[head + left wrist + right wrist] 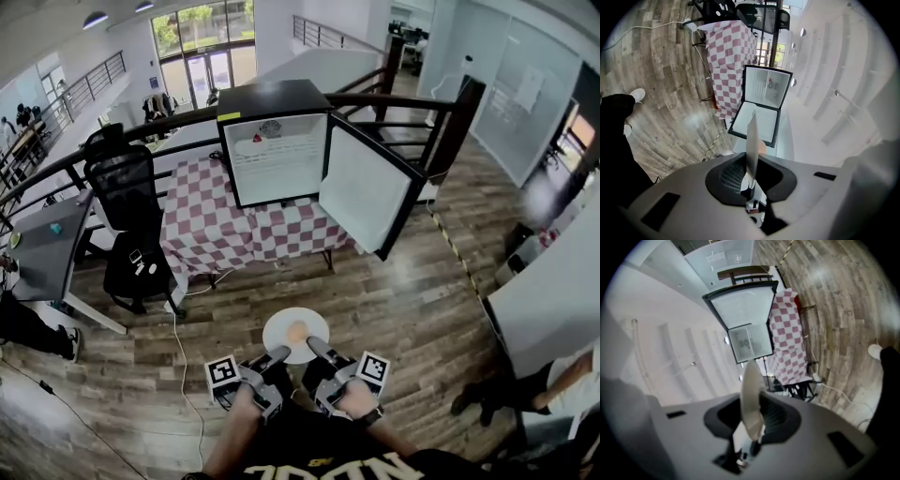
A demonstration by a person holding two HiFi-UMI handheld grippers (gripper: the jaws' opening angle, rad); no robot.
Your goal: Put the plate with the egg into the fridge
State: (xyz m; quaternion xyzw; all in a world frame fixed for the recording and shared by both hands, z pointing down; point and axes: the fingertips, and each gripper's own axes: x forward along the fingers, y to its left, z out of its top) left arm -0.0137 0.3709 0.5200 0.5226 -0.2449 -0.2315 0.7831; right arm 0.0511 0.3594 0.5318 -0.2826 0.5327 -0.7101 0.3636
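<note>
A white plate (281, 323) with a brownish egg (297, 332) in its middle is held level over the wooden floor, in front of me. My left gripper (277, 356) is shut on the plate's near left rim, and my right gripper (316, 347) is shut on its near right rim. In the left gripper view the plate (751, 143) shows edge-on between the jaws, with the egg (762, 146) peeking past it. The right gripper view shows the plate (752, 401) edge-on too. The small black fridge (277, 141) stands ahead on a table, its door (366, 187) swung open to the right.
A red-and-white checked cloth (220, 230) covers the fridge's table. A black office chair (127, 216) and a grey desk (47, 248) stand at the left. A dark railing (403, 98) runs behind, and a white cable (183, 347) trails over the floor. A person's legs (525, 394) show at right.
</note>
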